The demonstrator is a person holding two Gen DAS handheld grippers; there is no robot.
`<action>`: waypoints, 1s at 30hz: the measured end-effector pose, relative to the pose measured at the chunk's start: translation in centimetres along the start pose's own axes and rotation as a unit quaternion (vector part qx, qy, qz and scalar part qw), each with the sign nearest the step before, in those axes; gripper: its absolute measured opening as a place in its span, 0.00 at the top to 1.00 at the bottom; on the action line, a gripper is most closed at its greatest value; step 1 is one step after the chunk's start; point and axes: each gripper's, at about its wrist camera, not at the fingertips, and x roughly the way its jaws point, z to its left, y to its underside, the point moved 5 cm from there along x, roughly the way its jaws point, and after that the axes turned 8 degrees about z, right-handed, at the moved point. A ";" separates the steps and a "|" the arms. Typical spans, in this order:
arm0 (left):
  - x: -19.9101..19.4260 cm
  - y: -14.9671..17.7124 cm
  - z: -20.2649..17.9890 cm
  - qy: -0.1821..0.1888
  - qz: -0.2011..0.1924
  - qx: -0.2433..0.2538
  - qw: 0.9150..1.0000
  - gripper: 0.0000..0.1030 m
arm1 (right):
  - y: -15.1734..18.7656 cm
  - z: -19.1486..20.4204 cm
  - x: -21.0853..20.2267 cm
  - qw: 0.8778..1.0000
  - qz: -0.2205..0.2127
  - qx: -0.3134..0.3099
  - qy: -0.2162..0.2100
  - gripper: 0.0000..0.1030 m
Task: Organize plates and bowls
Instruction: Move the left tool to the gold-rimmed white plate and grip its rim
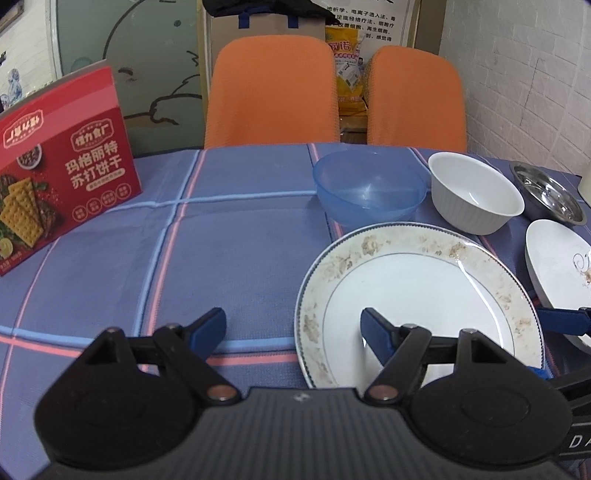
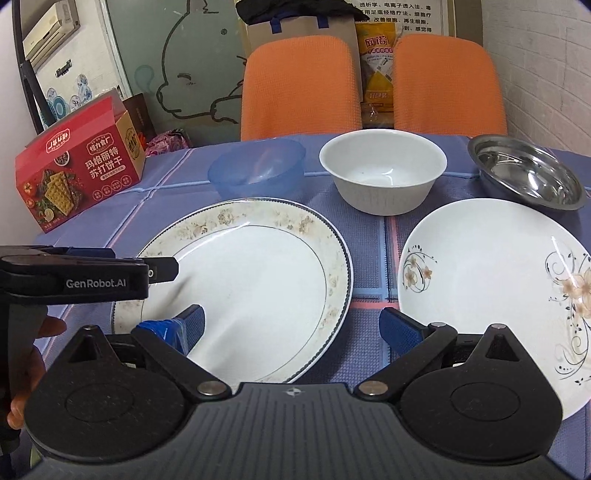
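Grippers hang low over the near table edge, both spread wide and holding nothing: the left gripper [image 1: 293,326] straddles the near-left rim of the gold-rimmed plate [image 1: 413,284], while the right gripper [image 2: 291,326] spans the gap between that plate and the flowered plate [image 2: 487,273]. Behind the plates sit a blue bowl [image 2: 258,170], a white bowl [image 2: 384,170] and a steel bowl [image 2: 528,171] on the checked cloth [image 1: 229,243].

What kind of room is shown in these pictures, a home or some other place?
Probably a dining corner of a home or a small shop. A table with a checked cloth holds plates and bowls, such as the white bowl. Two orange chairs stand behind it. An air conditioner hangs on the wall.
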 end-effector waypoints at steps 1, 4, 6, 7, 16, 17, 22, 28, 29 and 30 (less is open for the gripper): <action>0.1 0.0 0.0 -0.003 0.001 0.003 1.000 0.29 | -0.1 0.1 0.1 1.000 0.001 0.000 -0.003 0.14; 0.4 -0.1 -0.1 -0.004 0.004 0.011 1.000 0.29 | -0.3 0.6 0.8 1.000 0.009 -0.005 -0.008 0.14; 0.6 -0.2 -0.1 -0.003 0.006 0.014 1.000 0.29 | -0.3 1.0 1.4 1.000 0.017 -0.010 -0.012 0.14; 0.7 -0.2 -0.2 -0.002 0.008 0.017 1.000 0.29 | -0.3 1.0 1.7 1.000 0.023 -0.010 -0.013 0.14; 1.7 -0.9 -0.2 0.029 0.021 0.035 0.999 0.29 | -0.2 1.5 2.7 0.997 0.010 -0.072 0.009 0.12; 1.7 -0.9 -0.1 0.032 0.022 0.033 0.999 0.29 | -0.1 1.5 2.6 0.997 0.006 -0.078 0.008 0.12; 1.9 -0.8 -0.8 0.071 0.017 0.030 0.997 0.33 | -0.5 1.5 2.8 0.998 0.014 -0.065 0.012 0.11; 1.7 -0.9 -1.7 0.085 0.016 0.033 0.996 0.46 | -0.6 2.5 3.0 0.998 0.025 -0.065 0.011 0.11; 1.7 -0.9 -1.7 0.083 0.019 0.028 0.996 0.47 | -0.6 2.4 2.9 0.998 0.023 -0.059 0.008 0.11; 1.6 -1.0 -1.7 0.084 0.021 0.023 0.996 0.51 | -0.7 2.3 2.8 0.999 0.021 -0.046 0.004 0.11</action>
